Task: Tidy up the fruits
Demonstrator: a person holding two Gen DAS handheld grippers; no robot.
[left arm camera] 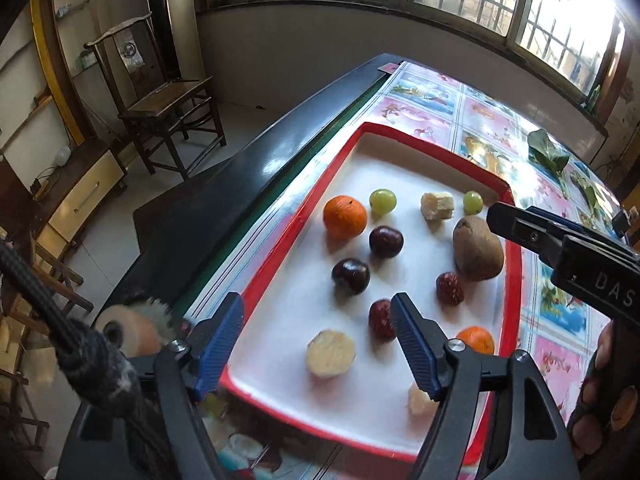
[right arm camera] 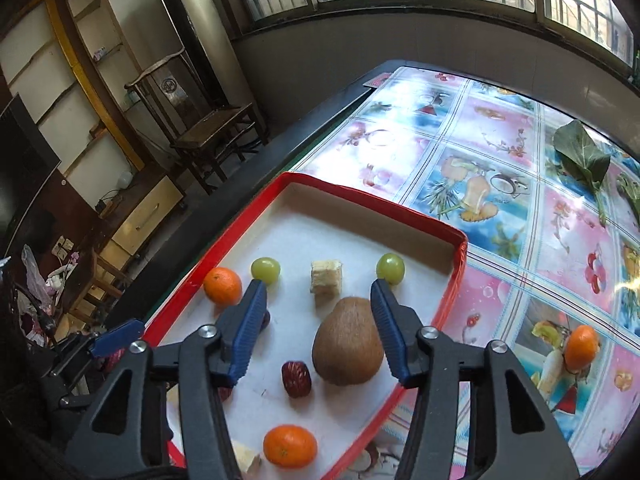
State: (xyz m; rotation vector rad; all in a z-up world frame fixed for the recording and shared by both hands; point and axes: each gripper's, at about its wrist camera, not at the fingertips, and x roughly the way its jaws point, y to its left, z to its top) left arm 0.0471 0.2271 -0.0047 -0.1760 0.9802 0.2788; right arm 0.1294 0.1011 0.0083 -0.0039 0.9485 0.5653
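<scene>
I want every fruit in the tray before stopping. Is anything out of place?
One orange sits on the patterned tablecloth, right of the red-rimmed tray; the other fruits lie inside.

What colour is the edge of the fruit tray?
Red rim around a white inside, clearest in the right wrist view.

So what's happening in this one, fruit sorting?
A person holds a pair of tongs in each hand over a red-rimmed white tray on a table with a fruit-print cloth. Both tongs stand open with nothing gripped: the left tongs above a pale banana slice, the right tongs above a brown fuzzy kiwi. Oranges, green grapes, dark cherries and red dates lie spread in the tray. One small orange sits outside it on the cloth.
</scene>
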